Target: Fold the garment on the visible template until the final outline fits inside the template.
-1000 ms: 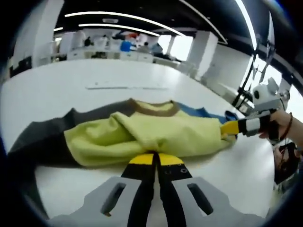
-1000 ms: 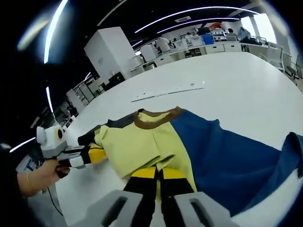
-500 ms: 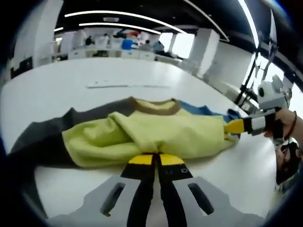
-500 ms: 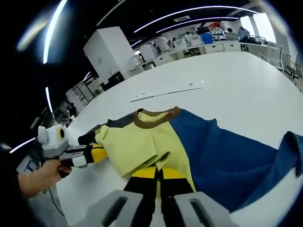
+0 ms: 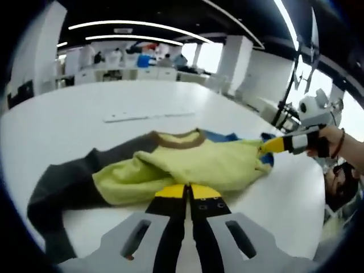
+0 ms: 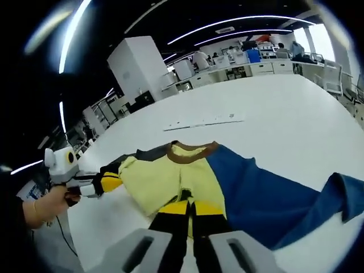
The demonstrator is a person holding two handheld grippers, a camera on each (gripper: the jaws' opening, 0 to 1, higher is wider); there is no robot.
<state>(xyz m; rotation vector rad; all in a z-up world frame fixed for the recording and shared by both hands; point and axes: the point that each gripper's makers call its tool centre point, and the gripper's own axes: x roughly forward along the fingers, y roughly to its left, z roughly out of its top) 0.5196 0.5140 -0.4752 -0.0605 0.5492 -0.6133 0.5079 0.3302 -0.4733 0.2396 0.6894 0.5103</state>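
On the white counter (image 5: pixel 85 114) lies the garment, a long-sleeved knit top (image 5: pixel 193 165) with yellow-green front, brown ribbed collar (image 6: pixel 190 152), a dark grey sleeve (image 5: pixel 62 185) and a blue side and sleeve (image 6: pixel 267 190). It sits mid-counter, partly folded, the yellow-green panel doubled over itself.

Left claw (image 5: pixel 187 192): jaws together at the near hem of the yellow-green panel, apparently pinching the fabric edge. Right claw (image 6: pixel 187 207): jaws likewise together on the yellow-green hem beside the blue side. Each claw also appears from the side in the other's view, yellow tips at the garment's edge (image 5: pixel 273 145) (image 6: pixel 111 182), held by a person's hand (image 6: pixel 48 206).

Judgement: both edges are held so the panel can be carried across as one flat fold without bunching.

Grey and blue sleeves trail outward, not yet folded in.

Thin pale strip (image 5: pixel 145 116) lies on the counter beyond the collar, apart from the garment. Template outline: cannot make it out.
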